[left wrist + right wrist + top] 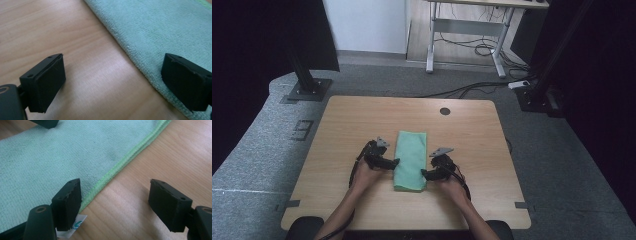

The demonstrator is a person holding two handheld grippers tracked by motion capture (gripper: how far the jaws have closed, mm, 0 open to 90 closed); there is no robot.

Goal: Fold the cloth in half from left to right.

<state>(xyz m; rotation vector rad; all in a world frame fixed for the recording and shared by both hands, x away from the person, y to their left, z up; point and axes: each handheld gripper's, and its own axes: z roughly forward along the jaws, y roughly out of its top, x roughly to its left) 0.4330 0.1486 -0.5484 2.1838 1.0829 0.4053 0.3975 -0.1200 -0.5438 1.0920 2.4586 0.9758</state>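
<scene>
L gripper [395, 162] & R gripper [424, 173] jaws apart, straddling green towel [411, 159] edges.

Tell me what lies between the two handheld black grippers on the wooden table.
The folded green microfibre cloth lies between the left gripper and right gripper, seen in the high view.

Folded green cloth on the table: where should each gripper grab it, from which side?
Probably the long side edges of the cloth, left gripper from its left, right gripper from its right. It lies flat on the table, so only the edges offer a bite. Both grippers stand open across an edge; the right edge shows stacked stitched hems.
</scene>
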